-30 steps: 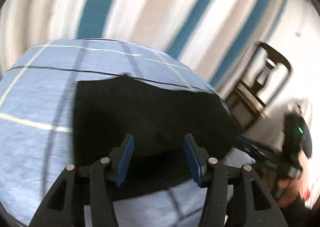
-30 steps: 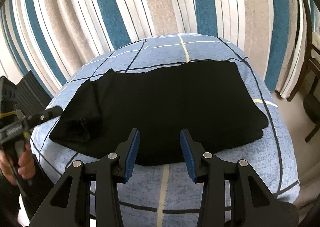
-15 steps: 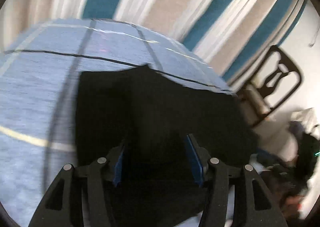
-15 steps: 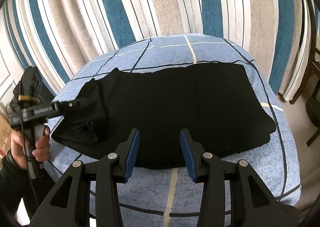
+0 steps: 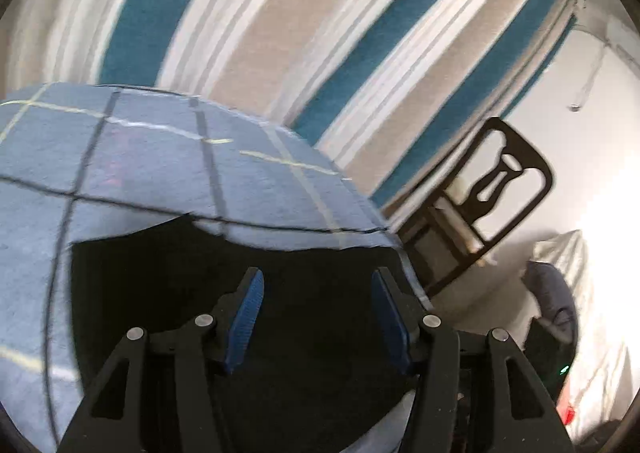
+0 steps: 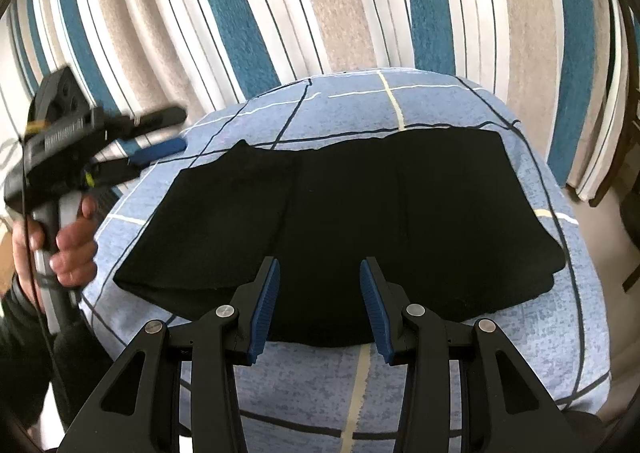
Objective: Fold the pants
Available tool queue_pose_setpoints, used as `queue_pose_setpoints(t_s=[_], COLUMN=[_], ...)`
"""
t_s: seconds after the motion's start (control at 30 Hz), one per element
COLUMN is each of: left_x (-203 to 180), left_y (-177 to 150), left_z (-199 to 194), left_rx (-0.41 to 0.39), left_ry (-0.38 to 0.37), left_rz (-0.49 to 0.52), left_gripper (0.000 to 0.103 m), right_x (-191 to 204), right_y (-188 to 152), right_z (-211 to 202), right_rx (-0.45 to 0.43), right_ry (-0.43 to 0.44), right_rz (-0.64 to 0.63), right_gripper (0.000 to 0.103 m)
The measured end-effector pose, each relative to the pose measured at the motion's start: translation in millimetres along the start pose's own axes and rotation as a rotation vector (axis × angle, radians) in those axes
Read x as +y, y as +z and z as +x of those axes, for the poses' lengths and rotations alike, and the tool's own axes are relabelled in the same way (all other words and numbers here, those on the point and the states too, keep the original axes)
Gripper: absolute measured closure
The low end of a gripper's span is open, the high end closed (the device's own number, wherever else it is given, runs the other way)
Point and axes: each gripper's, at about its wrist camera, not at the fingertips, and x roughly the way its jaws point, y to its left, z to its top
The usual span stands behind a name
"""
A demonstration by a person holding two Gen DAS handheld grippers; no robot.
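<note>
Both grippers are wide open and hold nothing.
The left gripper (image 6: 160, 141) hangs in the air by the left end of the black pants (image 6: 340, 221). The right gripper (image 6: 316, 305) waits over the near edge. The pants lie flat on the blue checked bed (image 6: 540, 333) (long and neat). I think another fold comes next: pinch one end and carry it across.

Blue checked table cover (image 6: 460, 365) — black pants (image 6: 344, 221) lie flat across it, folded lengthwise.
</note>
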Motion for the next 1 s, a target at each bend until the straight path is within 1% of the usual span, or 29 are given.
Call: queue_pose_setpoints(t_s=[0.07, 0.23, 0.33, 0.37, 0.47, 0.5, 0.57, 0.67, 0.73, 0.77, 0.8, 0.83, 0.87, 0.9, 0.93, 1.0], left_x=[10, 39, 58, 63, 72, 72, 65, 60, 58, 57, 57, 58, 60, 62, 65, 70], left_y=[-11, -38, -52, -56, -71, -76, -82, -85, -85, -85, -84, -83, -82, -81, -81, -80], left_z=[-9, -33, -38, -40, -39, -38, -38, -34, -28, -26, -25, -24, -25, -28, -31, -40], left_rx=[-0.005, -0.019, -0.008, -0.001, 0.044, 0.053, 0.045, 0.054, 0.060, 0.061, 0.059, 0.059, 0.058, 0.054, 0.047, 0.026], left_ry=[0.066, 0.256, 0.332, 0.341, 0.347, 0.350, 0.351, 0.316, 0.343, 0.357, 0.372, 0.380, 0.380, 0.372, 0.356, 0.320], left_rz=[-0.004, -0.034, -0.077, -0.094, -0.121, -0.117, -0.093, -0.098, -0.077, -0.069, -0.067, -0.069, -0.075, -0.086, -0.100, -0.126], left_gripper=[0.044, 0.044, 0.044, 0.044, 0.044, 0.044, 0.044, 0.044, 0.045, 0.048, 0.057, 0.069, 0.074, 0.082, 0.087, 0.091], right_x=[1, 2, 5, 6, 8, 9, 10, 14, 12, 12, 13, 14, 14, 14, 12, 15], right_y=[1, 4, 2, 1, 2, 3, 4, 5, 8, 9, 11, 12, 12, 11, 9, 9], right_z=[4, 23, 40, 48, 52, 53, 55, 61, 64, 65, 67, 68, 70, 72, 73, 66], right_rx=[0.014, 0.062, 0.119, 0.146, 0.156, 0.165, 0.179, 0.199, 0.204, 0.205, 0.206, 0.208, 0.211, 0.225, 0.235, 0.215], right_ry=[0.031, 0.155, 0.211, 0.215, 0.228, 0.237, 0.250, 0.243, 0.241, 0.242, 0.242, 0.235, 0.228, 0.242, 0.263, 0.277], right_rz=[0.013, 0.084, 0.117, 0.128, 0.142, 0.150, 0.156, 0.145, 0.157, 0.164, 0.167, 0.168, 0.168, 0.182, 0.206, 0.207], right_gripper=[0.060, 0.060, 0.060, 0.060, 0.060, 0.060, 0.060, 0.060, 0.060, 0.060, 0.061, 0.067, 0.084, 0.094, 0.098, 0.098])
